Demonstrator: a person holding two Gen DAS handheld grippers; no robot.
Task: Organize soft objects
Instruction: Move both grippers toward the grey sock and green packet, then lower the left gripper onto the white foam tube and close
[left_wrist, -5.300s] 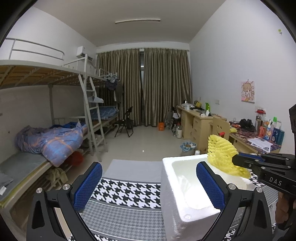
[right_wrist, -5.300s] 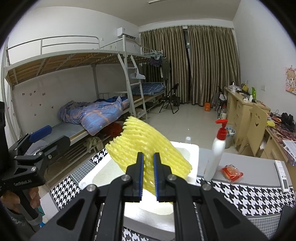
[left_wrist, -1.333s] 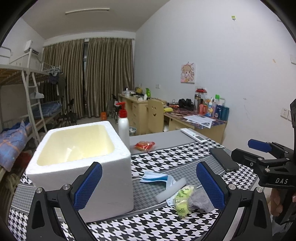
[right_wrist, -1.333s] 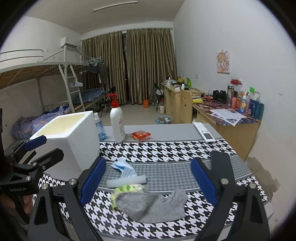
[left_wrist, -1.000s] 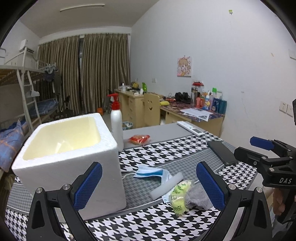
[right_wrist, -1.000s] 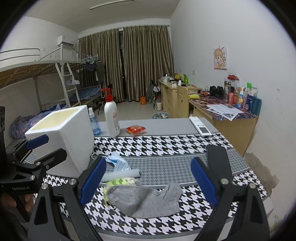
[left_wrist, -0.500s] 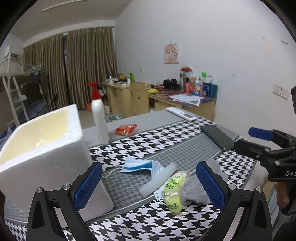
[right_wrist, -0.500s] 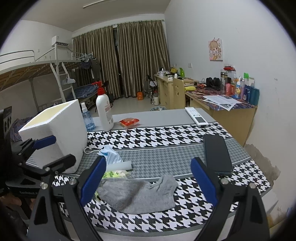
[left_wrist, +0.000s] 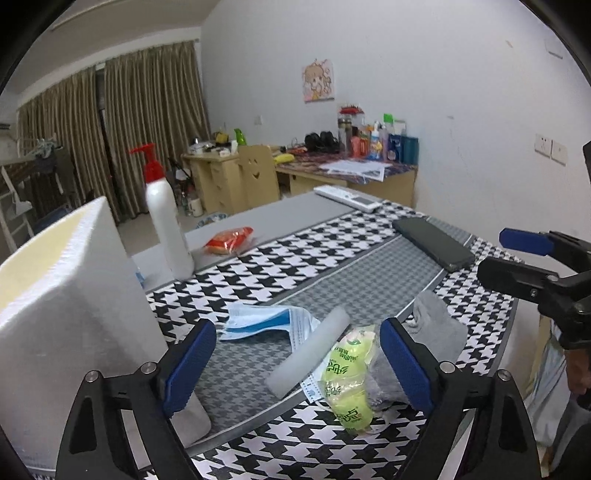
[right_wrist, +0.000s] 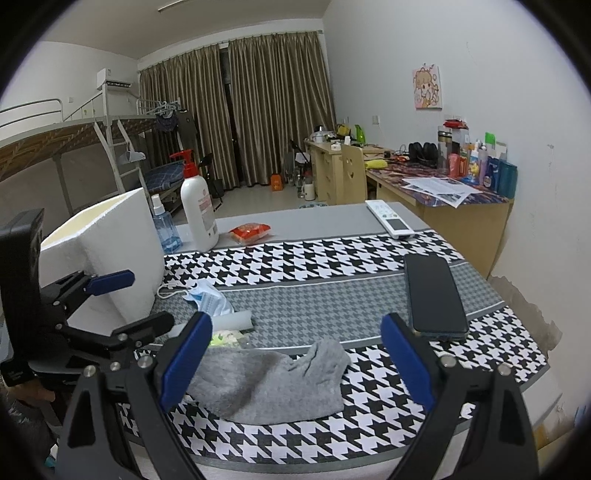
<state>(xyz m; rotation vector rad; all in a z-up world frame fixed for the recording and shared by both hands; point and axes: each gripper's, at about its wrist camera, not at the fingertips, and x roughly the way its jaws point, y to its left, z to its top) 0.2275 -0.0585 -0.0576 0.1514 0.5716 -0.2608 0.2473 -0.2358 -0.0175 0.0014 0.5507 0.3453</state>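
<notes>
A grey sock (right_wrist: 269, 384) lies at the table's front edge; it also shows in the left wrist view (left_wrist: 439, 332). Beside it lie a yellow-green tissue pack (left_wrist: 345, 380), a white foam tube (left_wrist: 308, 354) and a blue face mask (left_wrist: 264, 321). A white foam box (left_wrist: 62, 314) stands at the left; it also shows in the right wrist view (right_wrist: 110, 254). My left gripper (left_wrist: 297, 365) is open and empty, low over the tube and pack. My right gripper (right_wrist: 295, 362) is open and empty, just above the sock.
A black phone (right_wrist: 432, 295), a white remote (right_wrist: 389, 221), a red snack packet (right_wrist: 251, 232), a white pump bottle (right_wrist: 197, 206) and a small blue spray bottle (right_wrist: 164, 229) sit on the houndstooth cloth. Desks stand behind at the right, bunk beds at the left.
The right gripper no longer holds the yellow foam net. Both grippers have swung away from the box and come down closer to the sock, pack and tube at the table's front.
</notes>
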